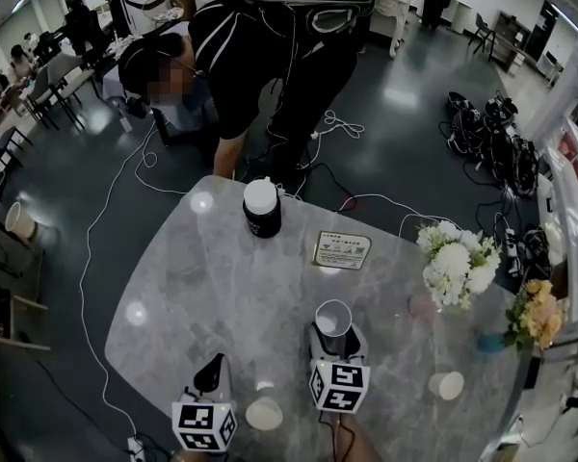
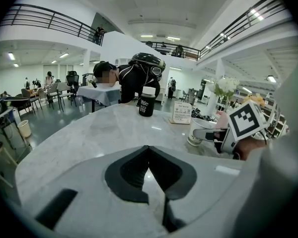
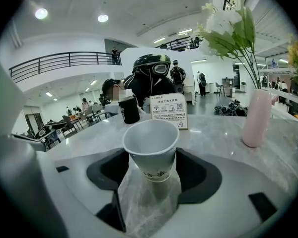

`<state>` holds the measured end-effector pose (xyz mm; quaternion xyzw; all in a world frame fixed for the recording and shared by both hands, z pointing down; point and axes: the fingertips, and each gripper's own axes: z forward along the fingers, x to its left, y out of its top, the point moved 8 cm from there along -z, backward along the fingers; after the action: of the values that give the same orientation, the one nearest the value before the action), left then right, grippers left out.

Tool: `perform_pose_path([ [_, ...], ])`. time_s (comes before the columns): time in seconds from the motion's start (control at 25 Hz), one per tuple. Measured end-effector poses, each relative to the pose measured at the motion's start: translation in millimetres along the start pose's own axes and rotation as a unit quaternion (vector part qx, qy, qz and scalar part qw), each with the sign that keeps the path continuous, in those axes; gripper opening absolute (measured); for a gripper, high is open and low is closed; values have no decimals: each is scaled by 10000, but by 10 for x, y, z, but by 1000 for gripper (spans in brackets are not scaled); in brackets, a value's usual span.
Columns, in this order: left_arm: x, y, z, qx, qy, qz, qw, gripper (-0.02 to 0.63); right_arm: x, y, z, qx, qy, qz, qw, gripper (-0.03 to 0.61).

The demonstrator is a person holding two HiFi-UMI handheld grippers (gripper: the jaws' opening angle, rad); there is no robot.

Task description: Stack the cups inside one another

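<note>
A white paper cup (image 1: pixel 333 318) stands upright on the marble table (image 1: pixel 222 277), between the jaws of my right gripper (image 1: pixel 333 335). In the right gripper view the cup (image 3: pixel 152 150) fills most of the gap and the right gripper (image 3: pixel 152 168) is open around it. The left gripper view shows the same cup (image 2: pixel 195 132) off to the right. A second cup (image 1: pixel 264 413) sits near the front edge between the two grippers, and a third (image 1: pixel 447 385) lies further right. My left gripper (image 1: pixel 210 375) rests at the front left, shut on nothing (image 2: pixel 149 148).
A black tumbler with a white lid (image 1: pixel 261 207) and a small sign (image 1: pixel 342 250) stand at the far side. White flowers (image 1: pixel 456 263) in a pink vase (image 3: pixel 256 118) and orange flowers (image 1: pixel 535 316) stand at the right. A person (image 1: pixel 260 56) bends over the far edge.
</note>
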<state>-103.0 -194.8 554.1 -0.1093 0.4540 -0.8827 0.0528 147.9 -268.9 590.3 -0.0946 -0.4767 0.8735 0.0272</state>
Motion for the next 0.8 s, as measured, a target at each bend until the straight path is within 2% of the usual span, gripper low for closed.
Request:
perform_pose_path([
  [0.8,41,-53,-84,-42,6,-70,10000,-5,77,75,-133,-233,47,-42,9997,253],
])
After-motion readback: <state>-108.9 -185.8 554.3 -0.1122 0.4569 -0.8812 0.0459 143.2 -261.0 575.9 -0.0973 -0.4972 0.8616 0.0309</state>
